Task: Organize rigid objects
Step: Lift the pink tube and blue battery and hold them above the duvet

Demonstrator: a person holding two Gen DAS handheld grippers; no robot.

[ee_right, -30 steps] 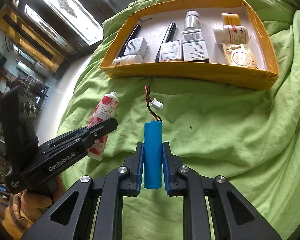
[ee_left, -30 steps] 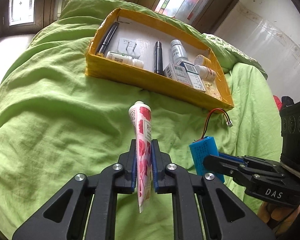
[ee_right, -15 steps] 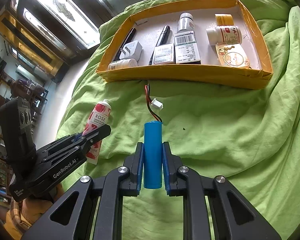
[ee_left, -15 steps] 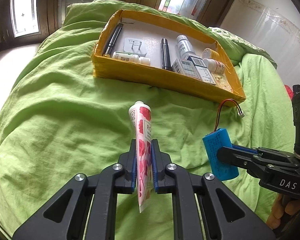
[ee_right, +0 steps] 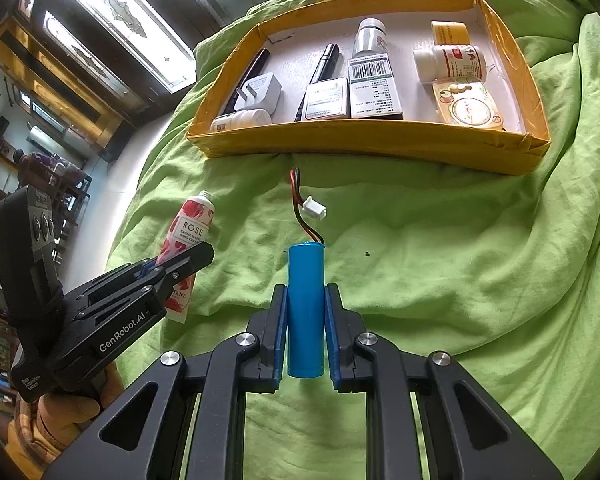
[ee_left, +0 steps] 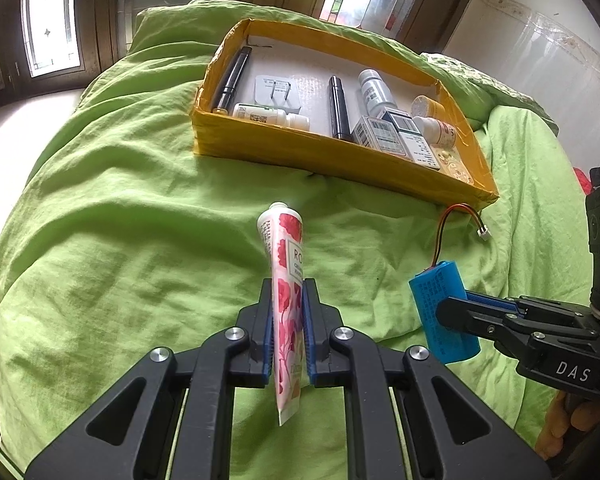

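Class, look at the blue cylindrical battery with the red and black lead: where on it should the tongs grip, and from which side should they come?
Grip the blue cylindrical battery across its smooth round middle, coming from the plain end opposite the lead. The right tongs hold it that way: one pad on each curved side, the red and black lead and white plug pointing forward, free of the jaws.

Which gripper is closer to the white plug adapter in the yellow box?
Left. The left gripper with its tube sits nearer the white plug adapter; the right gripper is further right.
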